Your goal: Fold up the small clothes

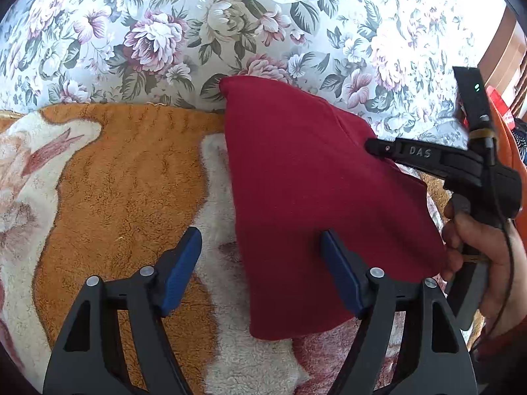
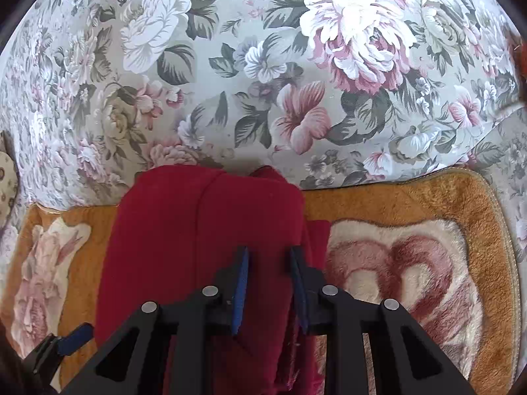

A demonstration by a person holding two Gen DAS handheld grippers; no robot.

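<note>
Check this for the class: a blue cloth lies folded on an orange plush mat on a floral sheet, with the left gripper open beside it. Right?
Not quite. The cloth is dark red, not blue, as the left wrist view shows. The rest stands: it lies folded on the orange mat on the floral sheet, with the left gripper open.

Your black plastic two-finger left gripper (image 1: 260, 275) | blue ribbed pads (image 1: 182, 271) | silver screws | your orange sleeve (image 1: 505, 138)
</note>
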